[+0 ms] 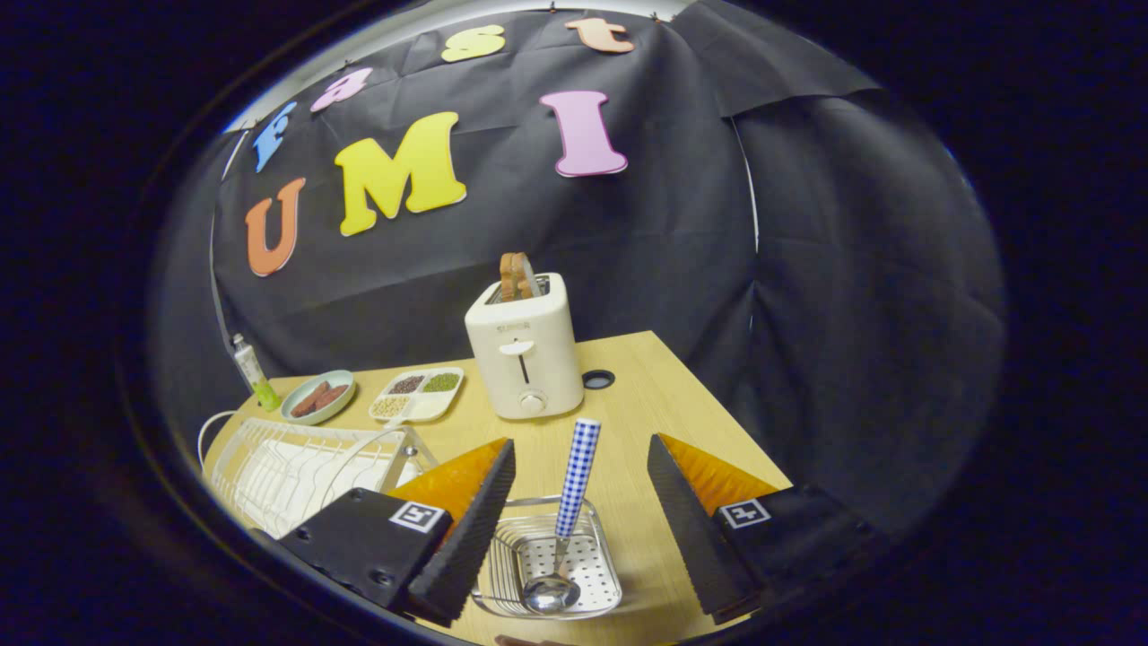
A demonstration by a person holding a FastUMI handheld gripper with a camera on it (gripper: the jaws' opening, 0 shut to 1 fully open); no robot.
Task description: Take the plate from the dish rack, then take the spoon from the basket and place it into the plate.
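A spoon (574, 484) with a blue-and-white checked handle stands tilted in a small wire basket (603, 556), its metal bowl down on the basket's perforated floor. My gripper (581, 444) is open, and the spoon's handle rises between the two fingers without touching either. The basket lies low between the fingers. To the left of the left finger, the white dish rack (287, 467) lies on the wooden table (664, 395); no plate can be made out in it.
Beyond the fingers stands a white toaster (525, 354) with toast sticking up. Left of it are a divided tray of beans (420, 393), a small green dish with sausages (318, 397) and a small bottle (251, 370). A cable hole (598, 379) sits right of the toaster.
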